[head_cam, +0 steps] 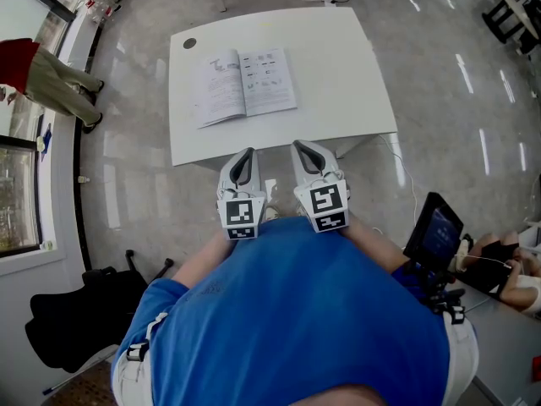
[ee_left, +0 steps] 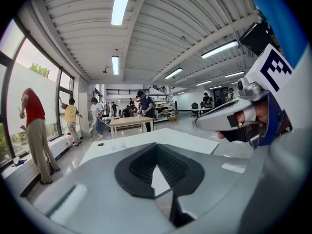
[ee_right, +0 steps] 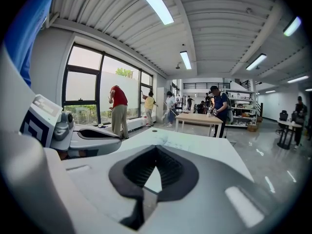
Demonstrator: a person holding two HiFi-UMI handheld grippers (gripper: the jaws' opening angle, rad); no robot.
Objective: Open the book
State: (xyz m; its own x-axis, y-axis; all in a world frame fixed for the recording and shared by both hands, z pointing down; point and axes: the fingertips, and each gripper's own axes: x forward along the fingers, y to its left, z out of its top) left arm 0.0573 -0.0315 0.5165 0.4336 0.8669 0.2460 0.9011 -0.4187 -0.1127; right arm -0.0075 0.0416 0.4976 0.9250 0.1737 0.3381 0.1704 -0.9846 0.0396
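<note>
While left gripper [head_cam: 246,157], right gripper [head_cam: 303,148] hover closed, open book [head_cam: 245,85] lies ahead.

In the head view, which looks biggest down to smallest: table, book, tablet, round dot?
1. table
2. open book
3. tablet, though it likely sits nearer the camera
4. round dot

Large open lab or workshop hall. Ribbed concrete ceiling [ee_left: 161,28] hung with strip lights [ee_right: 152,3], tall windows [ee_right: 83,89], glossy grey floor [head_cam: 439,74]. Stocked shelving [ee_right: 241,108] at the far end, wooden table [ee_right: 197,118] with people [ee_right: 217,104] working around it.
</note>
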